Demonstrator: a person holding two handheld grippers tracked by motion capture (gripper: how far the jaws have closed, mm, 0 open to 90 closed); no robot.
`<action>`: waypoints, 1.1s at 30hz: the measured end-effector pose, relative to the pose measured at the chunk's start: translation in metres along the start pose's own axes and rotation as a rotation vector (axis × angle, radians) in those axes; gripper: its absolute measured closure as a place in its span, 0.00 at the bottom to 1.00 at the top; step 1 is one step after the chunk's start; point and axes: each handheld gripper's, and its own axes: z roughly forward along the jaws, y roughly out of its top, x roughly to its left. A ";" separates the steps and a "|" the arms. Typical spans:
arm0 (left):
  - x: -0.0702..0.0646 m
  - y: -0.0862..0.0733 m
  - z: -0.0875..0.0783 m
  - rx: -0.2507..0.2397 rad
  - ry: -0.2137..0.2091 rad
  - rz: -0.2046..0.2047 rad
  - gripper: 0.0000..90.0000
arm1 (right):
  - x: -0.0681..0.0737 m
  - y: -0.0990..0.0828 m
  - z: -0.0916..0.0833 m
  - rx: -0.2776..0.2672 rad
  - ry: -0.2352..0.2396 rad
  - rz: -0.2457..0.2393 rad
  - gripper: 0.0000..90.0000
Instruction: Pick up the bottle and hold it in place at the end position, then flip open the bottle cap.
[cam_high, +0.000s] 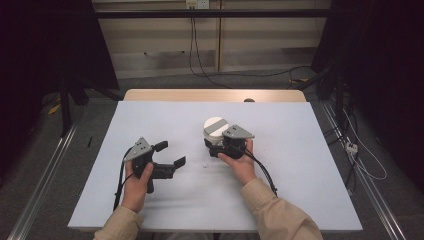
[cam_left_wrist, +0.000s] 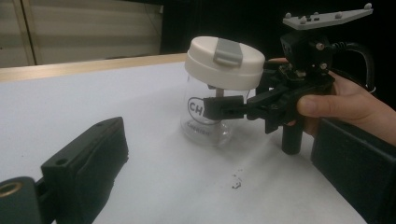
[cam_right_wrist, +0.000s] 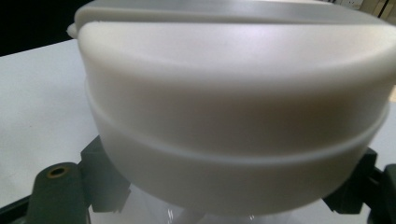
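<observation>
A clear glass jar (cam_left_wrist: 205, 119) with dark lettering and a white lid (cam_high: 215, 125) with a grey flap stands near the middle of the table. My right gripper (cam_high: 214, 141) comes at it from the near side, one jaw on each side of the glass just under the lid (cam_right_wrist: 233, 93), shut on the jar. In the left gripper view one right fingertip (cam_left_wrist: 224, 107) lies across the glass. My left gripper (cam_high: 170, 153) is held to the jar's left, pointed at it, jaws wide open with nothing between them (cam_left_wrist: 219, 186).
A white sheet (cam_high: 300, 150) covers the table, with a wooden strip (cam_high: 215, 95) along the far edge. A few dark specks (cam_left_wrist: 236, 182) lie on the sheet in front of the jar. Cables (cam_high: 360, 160) trail on the floor to the right.
</observation>
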 end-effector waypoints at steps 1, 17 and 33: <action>0.000 0.000 0.001 -0.001 0.000 0.001 0.04 | 0.000 0.000 0.000 0.000 -0.001 -0.001 0.21; -0.001 0.002 0.012 0.008 -0.014 0.002 0.04 | 0.000 0.000 0.000 0.002 0.001 -0.002 0.21; -0.003 0.010 0.026 0.017 -0.001 0.011 0.04 | 0.000 0.000 0.000 0.004 -0.001 -0.002 0.21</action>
